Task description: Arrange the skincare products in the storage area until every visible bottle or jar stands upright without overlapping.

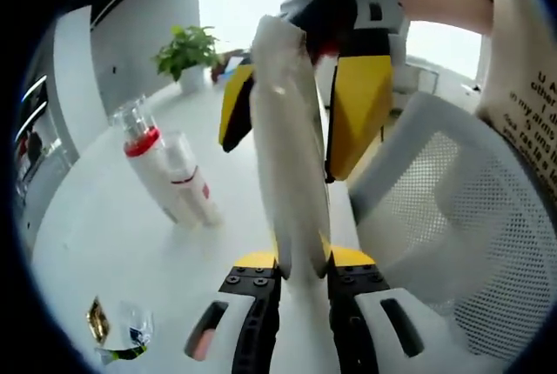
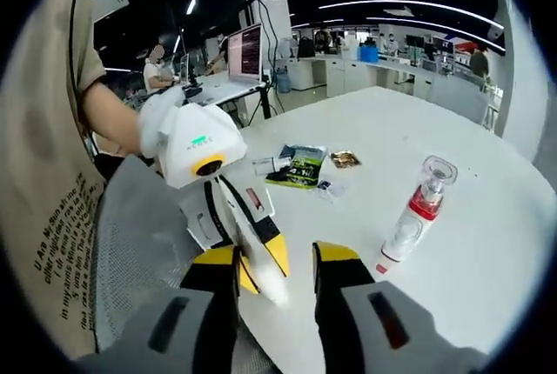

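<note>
White round table (image 2: 487, 217), office desks behind (monitors lit), potted plant (image 1: 185, 50)

Left claw (image 1: 300, 274) is clamped on a white tube (image 1: 287, 130); right claw (image 2: 275, 261), at 12 o'clock in the left gripper view, is spread beside it.

In the left gripper view the white tube (image 1: 291, 165) hides its own lower end between the left gripper (image 1: 303, 283), and its label cannot be read. Behind it, the right gripper (image 1: 305, 117) is partly covered, so its jaw gap cannot be judged there. The sachets (image 1: 117, 330) near the edge are too small and blurred to identify. The pump bottle (image 2: 409, 222) in the right gripper view shows no readable print.
</note>
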`<control>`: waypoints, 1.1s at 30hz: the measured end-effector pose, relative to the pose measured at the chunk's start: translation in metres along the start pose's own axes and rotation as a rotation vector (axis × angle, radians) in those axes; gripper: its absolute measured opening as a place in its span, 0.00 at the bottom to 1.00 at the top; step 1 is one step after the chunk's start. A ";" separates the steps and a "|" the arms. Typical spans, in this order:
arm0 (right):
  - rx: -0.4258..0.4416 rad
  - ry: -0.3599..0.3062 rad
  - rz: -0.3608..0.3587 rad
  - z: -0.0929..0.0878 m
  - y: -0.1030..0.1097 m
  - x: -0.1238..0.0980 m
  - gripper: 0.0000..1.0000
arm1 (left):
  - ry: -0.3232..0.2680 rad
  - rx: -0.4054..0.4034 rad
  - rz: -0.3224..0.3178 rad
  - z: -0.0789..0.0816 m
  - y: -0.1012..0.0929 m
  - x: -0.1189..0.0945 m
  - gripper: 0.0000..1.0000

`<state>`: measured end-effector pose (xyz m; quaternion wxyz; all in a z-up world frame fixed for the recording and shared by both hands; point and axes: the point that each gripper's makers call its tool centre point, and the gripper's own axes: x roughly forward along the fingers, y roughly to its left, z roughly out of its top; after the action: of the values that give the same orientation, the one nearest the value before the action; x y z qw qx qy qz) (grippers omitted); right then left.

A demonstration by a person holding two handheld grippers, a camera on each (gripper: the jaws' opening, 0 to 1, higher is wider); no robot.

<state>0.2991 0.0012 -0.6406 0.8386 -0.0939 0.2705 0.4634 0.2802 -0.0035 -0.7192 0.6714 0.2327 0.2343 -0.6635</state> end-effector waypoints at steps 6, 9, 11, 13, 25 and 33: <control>0.038 -0.067 -0.080 0.002 -0.010 -0.004 0.45 | -0.002 0.005 -0.002 0.002 0.011 0.003 0.17; 0.062 -0.074 -0.112 -0.002 -0.014 -0.005 0.52 | -0.003 0.005 0.002 0.003 0.019 0.005 0.17; 0.077 -0.090 -0.133 -0.004 -0.015 -0.006 0.56 | -0.004 0.004 0.005 0.004 0.025 0.005 0.17; 0.092 -0.112 -0.145 -0.004 -0.015 -0.008 0.59 | -0.005 0.001 0.007 0.004 0.031 0.005 0.17; 0.187 -0.115 -0.183 -0.026 -0.010 -0.006 0.74 | -0.013 -0.016 0.024 0.005 0.063 0.008 0.17; 0.239 -0.112 -0.225 -0.038 -0.010 -0.004 0.84 | -0.017 -0.021 0.037 0.007 0.086 0.010 0.17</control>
<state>0.2919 -0.0224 -0.6708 0.9042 0.0025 0.2644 0.3355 0.3667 -0.0146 -0.7198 0.6879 0.2242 0.2310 -0.6505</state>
